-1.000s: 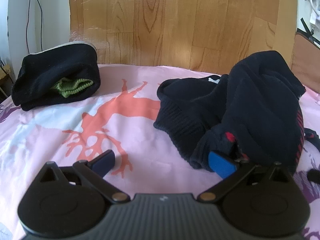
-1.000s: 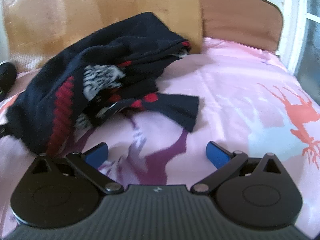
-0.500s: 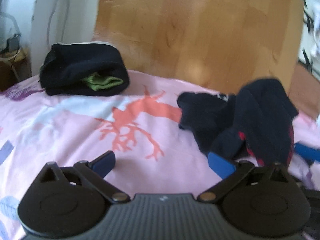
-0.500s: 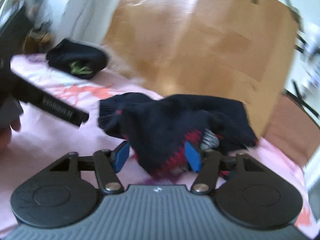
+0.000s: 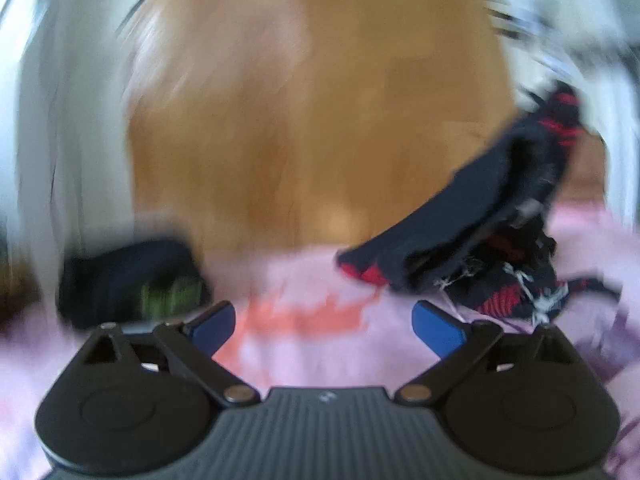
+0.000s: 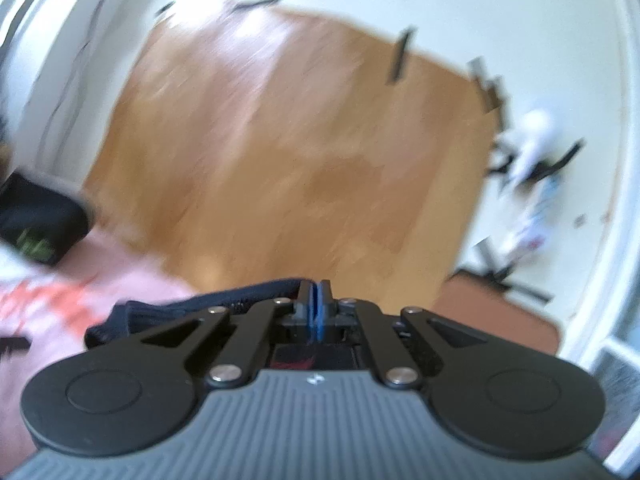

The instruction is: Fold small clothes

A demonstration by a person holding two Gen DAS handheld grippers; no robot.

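The right gripper (image 6: pixel 316 312) pinches the dark sweater (image 5: pixel 492 200), lifted beyond the wide, empty left gripper (image 5: pixel 324 322).

A wood-grain panel (image 6: pixel 280 152) stands against white walls (image 6: pixel 520 32) behind the bed's far edge. The pink bedsheet (image 5: pixel 304 360) carries an orange print (image 5: pixel 304 316). Daylight glares on the panel.

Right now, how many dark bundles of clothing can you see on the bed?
2: a folded black bundle at the far left by the headboard, and a navy-and-red knit garment on the right, partly lifted. More may be hidden.
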